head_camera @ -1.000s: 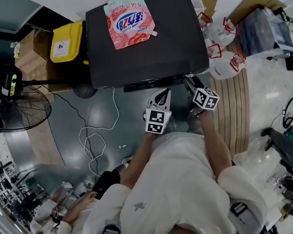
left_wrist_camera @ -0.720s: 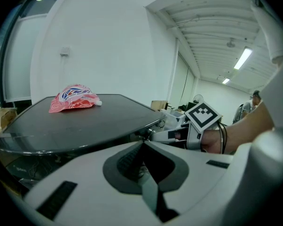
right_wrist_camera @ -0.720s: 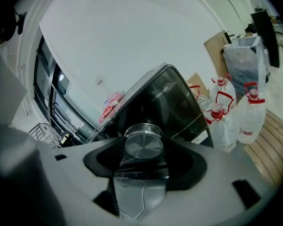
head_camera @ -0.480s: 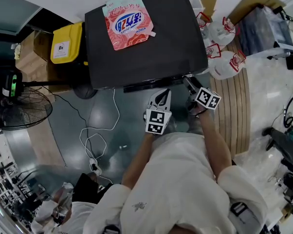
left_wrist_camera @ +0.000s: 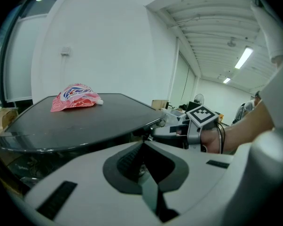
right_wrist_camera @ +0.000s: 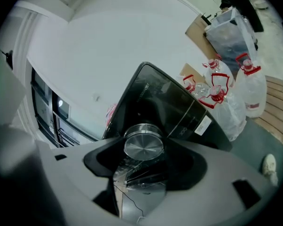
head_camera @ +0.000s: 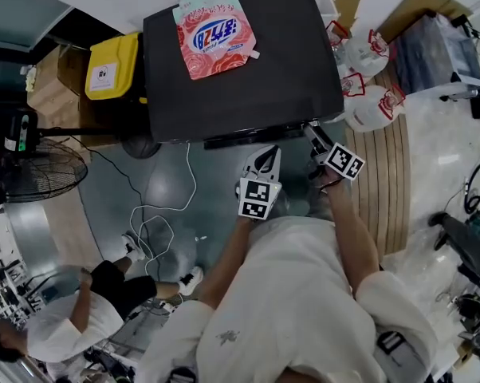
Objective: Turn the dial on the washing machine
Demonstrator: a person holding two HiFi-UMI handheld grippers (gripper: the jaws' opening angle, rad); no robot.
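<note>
The black washing machine stands ahead of me, seen from above, with a pink detergent pouch lying on its lid. My right gripper reaches to the right end of the machine's front panel. In the right gripper view the round silver dial sits between the jaws of that right gripper, which press on its rim. My left gripper hangs below the front edge, left of the right one, its fingers together and nothing in them. The left gripper view shows the lid, the pouch and the right gripper's marker cube.
A yellow box stands left of the machine, with a floor fan further left. Jugs and bags with red caps sit to the right on wooden slats. A white cable lies on the floor. A person crouches at lower left.
The right gripper has rolled at the dial; its marker cube sits tilted further over. The left gripper has stayed put. A person at lower left has come further into view.
</note>
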